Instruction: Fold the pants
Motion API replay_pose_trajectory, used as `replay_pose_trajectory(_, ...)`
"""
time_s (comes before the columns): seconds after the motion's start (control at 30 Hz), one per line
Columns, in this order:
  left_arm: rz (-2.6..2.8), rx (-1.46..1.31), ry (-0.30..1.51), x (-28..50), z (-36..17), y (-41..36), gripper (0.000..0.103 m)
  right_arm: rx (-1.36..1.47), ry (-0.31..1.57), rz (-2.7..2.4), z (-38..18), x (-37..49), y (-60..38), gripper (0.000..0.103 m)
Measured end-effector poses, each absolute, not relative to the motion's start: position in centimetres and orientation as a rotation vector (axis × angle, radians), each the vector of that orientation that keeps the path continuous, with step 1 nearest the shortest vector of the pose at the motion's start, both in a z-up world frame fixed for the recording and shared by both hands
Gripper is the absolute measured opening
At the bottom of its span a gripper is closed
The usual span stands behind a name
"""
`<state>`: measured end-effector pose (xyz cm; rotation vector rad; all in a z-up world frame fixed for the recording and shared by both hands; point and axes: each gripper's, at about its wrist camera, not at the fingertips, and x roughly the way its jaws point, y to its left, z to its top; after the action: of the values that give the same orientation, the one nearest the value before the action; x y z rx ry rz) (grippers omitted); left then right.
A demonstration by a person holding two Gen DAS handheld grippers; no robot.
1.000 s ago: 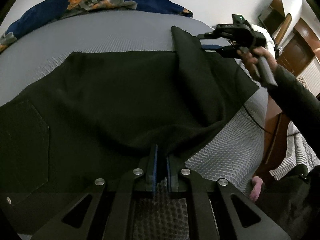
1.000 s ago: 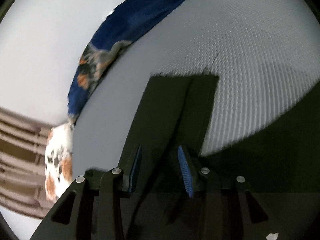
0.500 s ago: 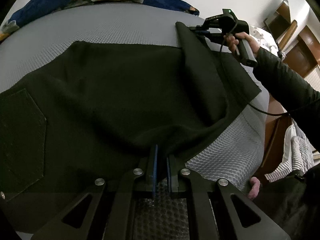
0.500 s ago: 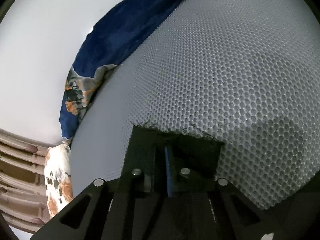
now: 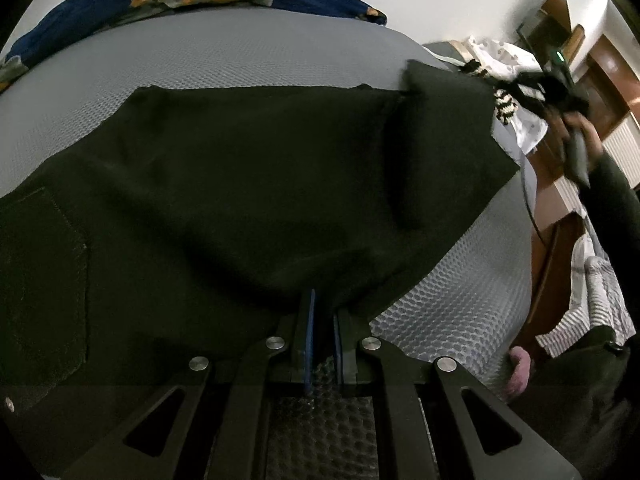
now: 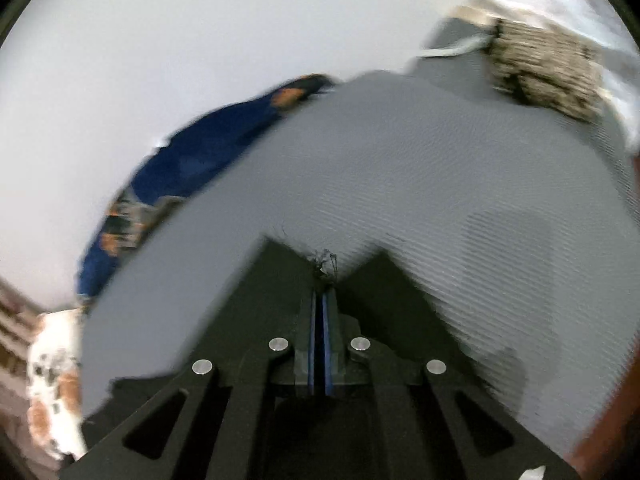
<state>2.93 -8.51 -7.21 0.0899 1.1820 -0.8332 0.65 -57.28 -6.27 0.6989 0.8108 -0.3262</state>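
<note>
Ahead of the left gripper [image 5: 323,312], clamped on a hem, the pants [image 5: 240,184] were spread over the bed [image 5: 240,56]. Next, the right gripper [image 6: 320,304] was seen pinching another hem; both hems should be carried level, kept taut.

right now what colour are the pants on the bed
The flat-spread fabric pants are black, maybe very dark green; clearest in the left wrist view.

The dark green cloth pants [image 5: 248,184] look soft and matt. The grey bed cover [image 5: 248,60] is bumpy like a honeycomb. The black plastic left gripper [image 5: 322,320] has shiny round metal screws and ridged blue pads.
</note>
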Motion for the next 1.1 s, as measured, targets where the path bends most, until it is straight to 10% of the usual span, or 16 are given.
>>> replay_pose_trajectory(0.53, -0.854, 0.13, 1.185, 3.6, -7.8, -9.8, 0.013, 0.706, 0.952, -0.527, -12.7, -6.7, -57.7, 0.003)
replay_pose_trajectory(0.63, -0.846, 0.101, 1.206, 3.7, -7.8, -9.4, 0.014, 0.701, 0.977, -0.535, -12.2, -6.9, -58.0, 0.025)
replay_pose_trajectory(0.83, -0.831, 0.082, 1.219, 3.9, -7.1, -8.6, 0.046, 0.698, 0.918, -0.48, -9.6, -6.1, -60.2, 0.026)
replay_pose_trajectory(1.1, -0.75, -0.071, 1.152, 5.4, -5.0, -5.5, 0.046, 0.652, 0.967, -0.182, -8.8, 4.5, -61.7, 0.026)
